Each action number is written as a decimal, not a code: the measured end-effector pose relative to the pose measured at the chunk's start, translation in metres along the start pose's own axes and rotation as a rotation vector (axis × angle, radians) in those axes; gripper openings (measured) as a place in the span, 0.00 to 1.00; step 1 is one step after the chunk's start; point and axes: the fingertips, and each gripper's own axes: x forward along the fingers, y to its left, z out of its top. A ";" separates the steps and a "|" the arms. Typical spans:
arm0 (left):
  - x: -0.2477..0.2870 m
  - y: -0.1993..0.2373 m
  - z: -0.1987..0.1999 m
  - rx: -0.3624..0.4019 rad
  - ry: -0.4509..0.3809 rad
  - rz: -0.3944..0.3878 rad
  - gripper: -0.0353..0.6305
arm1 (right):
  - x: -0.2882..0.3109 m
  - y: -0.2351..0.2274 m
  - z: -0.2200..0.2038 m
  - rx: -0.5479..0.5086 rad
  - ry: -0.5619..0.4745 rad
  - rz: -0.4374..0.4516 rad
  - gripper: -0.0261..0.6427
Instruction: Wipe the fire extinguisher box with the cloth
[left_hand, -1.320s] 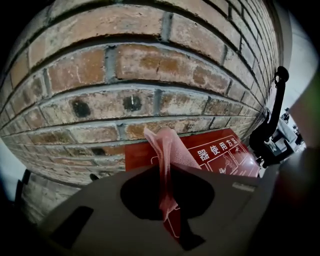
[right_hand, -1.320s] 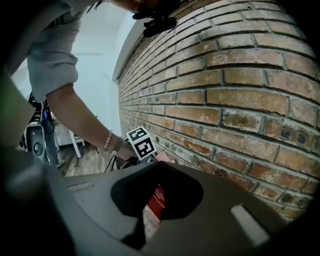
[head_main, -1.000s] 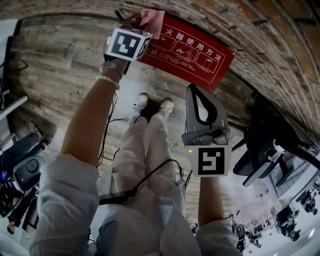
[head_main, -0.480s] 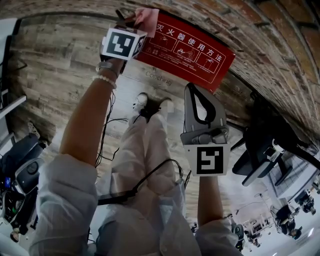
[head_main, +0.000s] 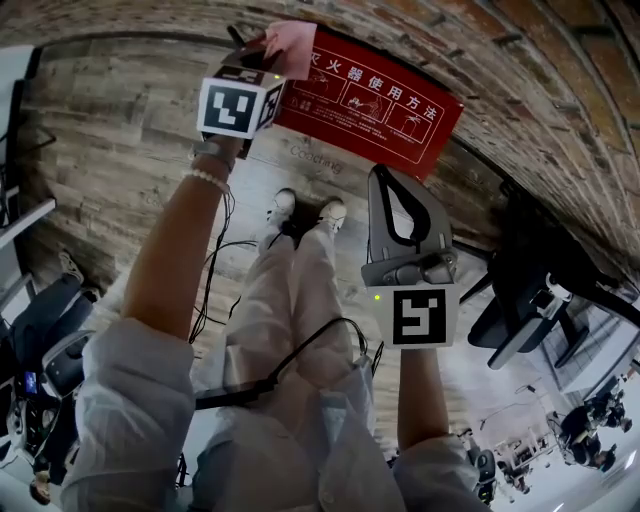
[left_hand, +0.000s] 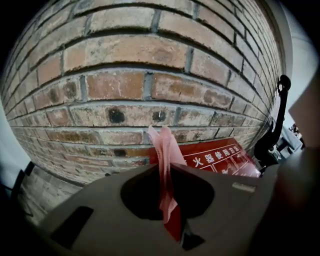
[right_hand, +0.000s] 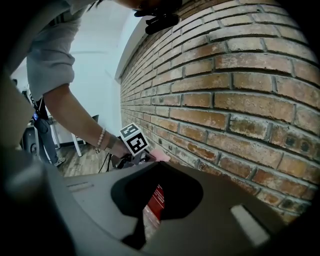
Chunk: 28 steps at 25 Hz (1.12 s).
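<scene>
Pretty even indoor light on my feeds, no harsh glare; heavy fisheye bending at the edges, dark vignetted corners.

The cloth is pink; the fire extinguisher box is red with white characters and diagrams. The brick wall is reddish-brown with grey mortar, the floor grey wood-grain. The left gripper and right gripper carry black-and-white square-patterned cubes
</scene>
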 end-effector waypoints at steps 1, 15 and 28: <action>-0.004 -0.004 0.003 -0.002 -0.014 -0.007 0.07 | -0.002 -0.001 0.001 -0.001 -0.002 -0.003 0.04; -0.046 -0.118 0.025 0.071 -0.093 -0.207 0.07 | -0.047 -0.022 0.002 0.036 -0.029 -0.083 0.04; -0.023 -0.245 0.002 0.136 -0.021 -0.418 0.07 | -0.097 -0.049 -0.042 0.122 0.001 -0.182 0.04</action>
